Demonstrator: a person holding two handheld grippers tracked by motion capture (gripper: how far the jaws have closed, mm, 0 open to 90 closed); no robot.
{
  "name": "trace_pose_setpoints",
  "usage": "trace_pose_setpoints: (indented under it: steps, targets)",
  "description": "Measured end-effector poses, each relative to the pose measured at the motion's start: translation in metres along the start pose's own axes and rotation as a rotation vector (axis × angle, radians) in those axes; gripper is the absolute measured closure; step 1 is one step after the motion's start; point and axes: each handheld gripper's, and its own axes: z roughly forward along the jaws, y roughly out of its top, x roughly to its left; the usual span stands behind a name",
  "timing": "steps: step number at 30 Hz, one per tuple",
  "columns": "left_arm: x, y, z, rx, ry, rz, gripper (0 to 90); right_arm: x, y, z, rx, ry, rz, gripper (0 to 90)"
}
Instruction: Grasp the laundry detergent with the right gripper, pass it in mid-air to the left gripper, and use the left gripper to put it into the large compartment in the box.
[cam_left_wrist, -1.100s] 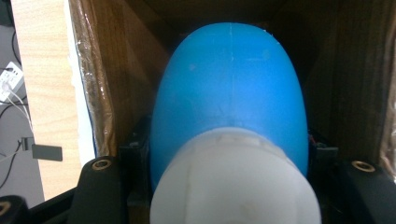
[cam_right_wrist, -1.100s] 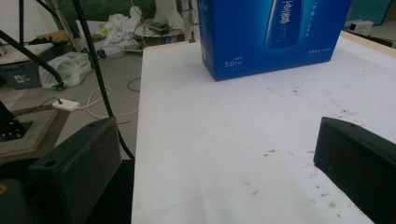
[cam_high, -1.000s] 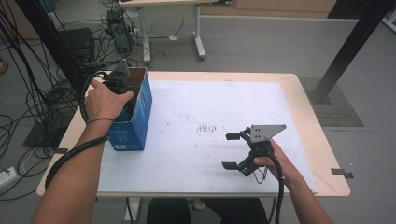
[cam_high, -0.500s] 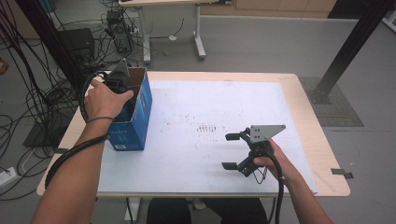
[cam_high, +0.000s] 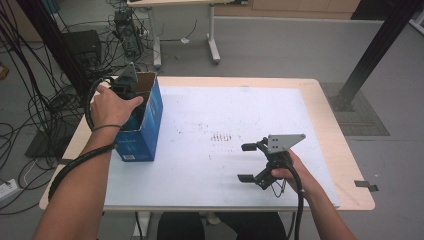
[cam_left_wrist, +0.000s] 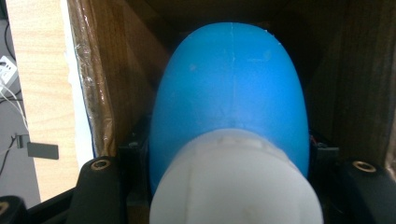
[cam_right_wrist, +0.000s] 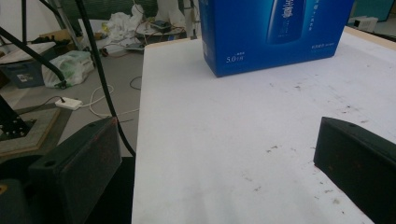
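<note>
Reaching down into the open blue carton (cam_high: 142, 127) at the worktop's (cam_high: 200, 190) left edge, the left gripper (cam_high: 127, 92) has its fingers pinching a blue bottle with a white cap (cam_left_wrist: 233, 116). In the left gripper view the white cap sits nearest the camera and the blue body runs away from it, deeper between the carton's brown inner walls (cam_left_wrist: 107, 79). So the bottle's long axis lies along the fingers' own line, and the black fingers (cam_left_wrist: 100, 186) press its 2 sides just behind the cap.

That alignment is what the coming move turns on, as I judge it: the bottle stands lengthwise in a narrow carton, so any lift has to go straight back along that axis, or the body will catch on the cardboard.

The right gripper (cam_high: 255, 162) rests well apart, low over the white sheet near the worktop's front right, with its fingers (cam_right_wrist: 79, 158) spread wide and nothing between them. In the right gripper view the carton's printed face (cam_right_wrist: 275, 32) stands ahead across bare sheet. The left hand (cam_high: 112, 107) is plainly the nearer one.
</note>
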Motion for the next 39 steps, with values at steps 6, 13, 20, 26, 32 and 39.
trace_pose_setpoints:
  steps: [6,13,20,26,32,39]
  targets:
    - [0.002,0.000,0.001,-0.002,-0.012,-0.009,36.2,0.000,0.000,0.001,0.002,0.003,0.000,0.6]
    - [0.002,0.002,0.003,0.011,-0.017,-0.012,32.1,0.000,-0.001,0.001,0.007,0.003,0.003,0.6]
    - [0.001,0.005,-0.001,0.021,-0.017,-0.013,31.7,0.000,-0.001,0.001,0.007,0.002,0.003,0.6]
    - [0.004,0.005,-0.009,0.023,-0.023,-0.015,33.0,0.000,0.000,0.001,0.008,0.003,0.001,0.6]
    - [0.007,0.005,-0.021,0.018,-0.023,-0.024,32.2,0.000,0.001,0.002,0.005,0.003,-0.004,0.6]
    - [0.010,0.003,-0.034,0.018,-0.037,-0.018,32.1,0.000,0.002,0.004,0.004,0.007,-0.008,0.6]
